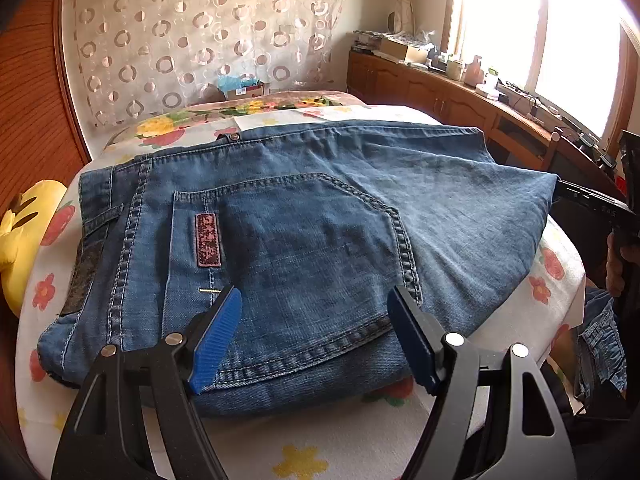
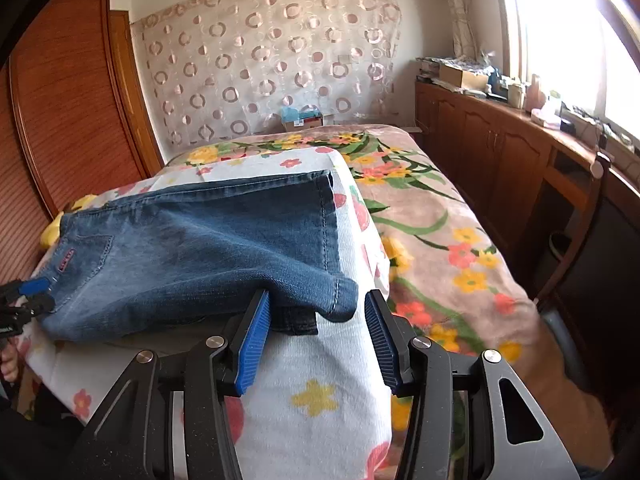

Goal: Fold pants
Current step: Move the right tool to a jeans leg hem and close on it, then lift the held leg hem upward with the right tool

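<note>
Folded jeans [image 1: 304, 216] lie on a floral cloth [image 1: 320, 440] on the bed. Left tongs [image 1: 316, 340] spread wide over the back pocket, pinching nothing. Right tongs [image 2: 316, 336] spread at the jeans' near right corner, empty. The pocket's red label [image 1: 208, 240] is unreadable.

Faded blue denim pants [image 1: 304, 216] with contrast stitching lie on a floral cotton cloth [image 1: 348, 440]. Ribbed blue plastic pads [image 1: 218, 340] line matt black gripper arms.

Both wrist views close, downward — share jeans [image 1: 304, 216].
</note>
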`<state>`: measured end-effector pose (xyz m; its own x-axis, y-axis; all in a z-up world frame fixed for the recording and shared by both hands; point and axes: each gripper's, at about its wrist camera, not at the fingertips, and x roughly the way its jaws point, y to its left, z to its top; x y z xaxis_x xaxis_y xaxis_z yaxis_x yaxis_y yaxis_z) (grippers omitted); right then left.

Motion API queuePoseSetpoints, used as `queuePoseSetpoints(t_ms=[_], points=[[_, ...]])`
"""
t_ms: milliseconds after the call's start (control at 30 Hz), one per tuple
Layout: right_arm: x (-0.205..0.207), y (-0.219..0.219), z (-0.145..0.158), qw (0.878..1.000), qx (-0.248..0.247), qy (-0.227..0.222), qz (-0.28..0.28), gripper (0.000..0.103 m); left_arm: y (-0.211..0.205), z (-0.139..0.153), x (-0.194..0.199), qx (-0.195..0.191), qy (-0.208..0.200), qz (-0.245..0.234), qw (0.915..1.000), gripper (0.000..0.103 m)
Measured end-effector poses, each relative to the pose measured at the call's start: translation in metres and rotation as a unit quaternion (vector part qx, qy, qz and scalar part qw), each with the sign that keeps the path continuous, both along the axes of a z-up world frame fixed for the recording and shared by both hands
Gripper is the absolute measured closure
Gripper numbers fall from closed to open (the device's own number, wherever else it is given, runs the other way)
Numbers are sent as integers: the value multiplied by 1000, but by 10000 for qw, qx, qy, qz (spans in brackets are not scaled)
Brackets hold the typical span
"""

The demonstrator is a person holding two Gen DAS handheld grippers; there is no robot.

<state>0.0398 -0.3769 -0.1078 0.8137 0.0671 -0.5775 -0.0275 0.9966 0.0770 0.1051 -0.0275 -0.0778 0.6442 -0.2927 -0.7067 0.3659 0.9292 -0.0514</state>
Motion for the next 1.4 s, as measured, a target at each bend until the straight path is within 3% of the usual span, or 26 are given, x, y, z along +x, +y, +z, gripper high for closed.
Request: queuePoseSetpoints(t_ms=[100, 167, 333, 567, 733, 800, 1000, 1067, 1267, 1400], points=[[3, 0, -1, 9999, -89, -7, 81, 53, -1, 0, 1, 15, -13, -5, 10000, 27], [4, -1, 1, 9998, -89, -79, 186, 74, -1, -1, 1, 22, -20, 2, 10000, 27], [3, 9, 10, 9983, -208, -331, 440, 83, 2, 2, 0, 12, -40, 18, 10000, 27], [1, 19, 34, 9957, -183, -791, 438, 84, 11, 6, -1, -8, -108, 103, 9999, 27], [1, 24, 38, 9956, -321, -758, 455, 84, 15, 6, -2, -30, -116, 127, 9998, 27], [2, 24, 34, 9961, -407, -672, 398, 76, 17, 5, -2, -65, -110, 126, 9998, 27], [8, 20, 25, 9972, -495, -419, 364, 76, 15, 3, -1, -84, -72, 112, 9999, 27], [6, 20, 29, 9971, -441, -450, 422, 92, 14, 3, -1, -70, -66, 104, 9999, 27], [9, 26, 45, 9955, -378, -635, 596, 94, 19, 11, -4, -116, -157, 141, 9997, 27], [18, 52, 62, 9909, -349, -868, 971, 95, 31, 21, -10, -113, -275, 233, 9993, 27]])
